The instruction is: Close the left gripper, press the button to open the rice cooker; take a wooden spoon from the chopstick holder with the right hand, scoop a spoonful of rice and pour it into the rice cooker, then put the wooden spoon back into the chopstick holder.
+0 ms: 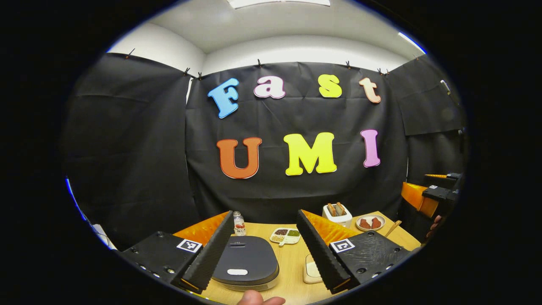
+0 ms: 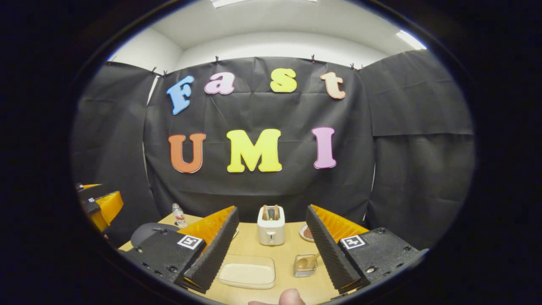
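Note:
The dark grey rice cooker (image 1: pixel 245 260) sits with its lid down on the wooden table, its pale button (image 1: pixel 237 272) at the near edge. My left gripper (image 1: pixel 265 218) hovers open above it, fingers wide apart. In the right gripper view, my right gripper (image 2: pixel 272 212) is open too, over a clear tray of white rice (image 2: pixel 247 273). To the right of that tray, a wooden spoon (image 2: pixel 310 260) leans in the small clear chopstick holder (image 2: pixel 304 270). The cooker (image 2: pixel 146 233) shows at the left. The tray's corner (image 1: pixel 312 271) lies right of the cooker.
A white toaster (image 2: pixel 271 224) with bread stands at the back, a plate (image 1: pixel 370 222) of reddish food beside it. A small bottle (image 1: pixel 239 223) and a divided dish (image 1: pixel 286 236) of grains lie behind the cooker. A thumb (image 2: pixel 292 297) shows at the bottom edge.

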